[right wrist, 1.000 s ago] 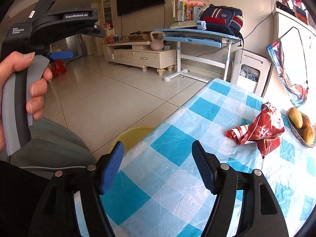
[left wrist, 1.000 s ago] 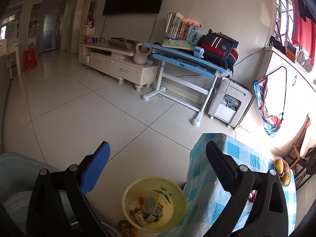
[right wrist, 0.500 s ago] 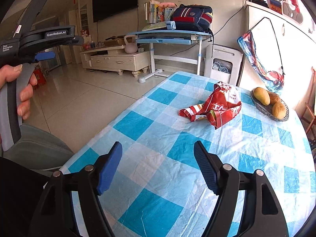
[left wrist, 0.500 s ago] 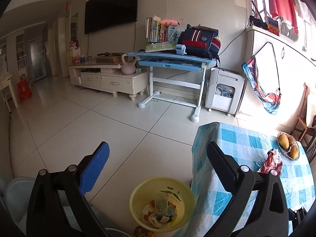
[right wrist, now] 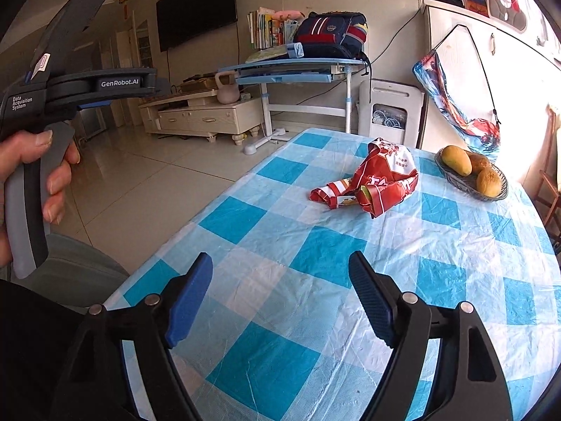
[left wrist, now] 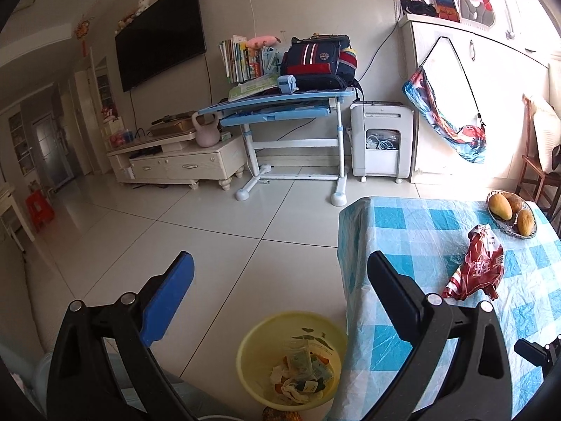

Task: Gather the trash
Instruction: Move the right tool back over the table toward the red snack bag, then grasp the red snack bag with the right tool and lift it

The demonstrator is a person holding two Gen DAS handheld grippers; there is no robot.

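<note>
A crumpled red snack wrapper (right wrist: 373,182) lies on the blue-checked tablecloth (right wrist: 315,256), towards the far side; it also shows in the left wrist view (left wrist: 477,266). My right gripper (right wrist: 280,291) is open and empty, held above the near part of the table, well short of the wrapper. My left gripper (left wrist: 277,280) is open and empty, held above the floor left of the table, over a yellow bin (left wrist: 252,347) that holds several scraps of trash. The left gripper's body (right wrist: 87,84) shows at the left of the right wrist view.
A wire basket of mangoes (right wrist: 470,175) stands at the table's far right, beyond the wrapper. A blue desk with a backpack (left wrist: 280,105), a white appliance (left wrist: 382,144) and a TV cabinet (left wrist: 175,165) line the far wall. A wooden chair (left wrist: 536,175) stands right of the table.
Both grippers have swung to the right. The wrapper and the mango basket have come further into both views. Both stay open and empty.
</note>
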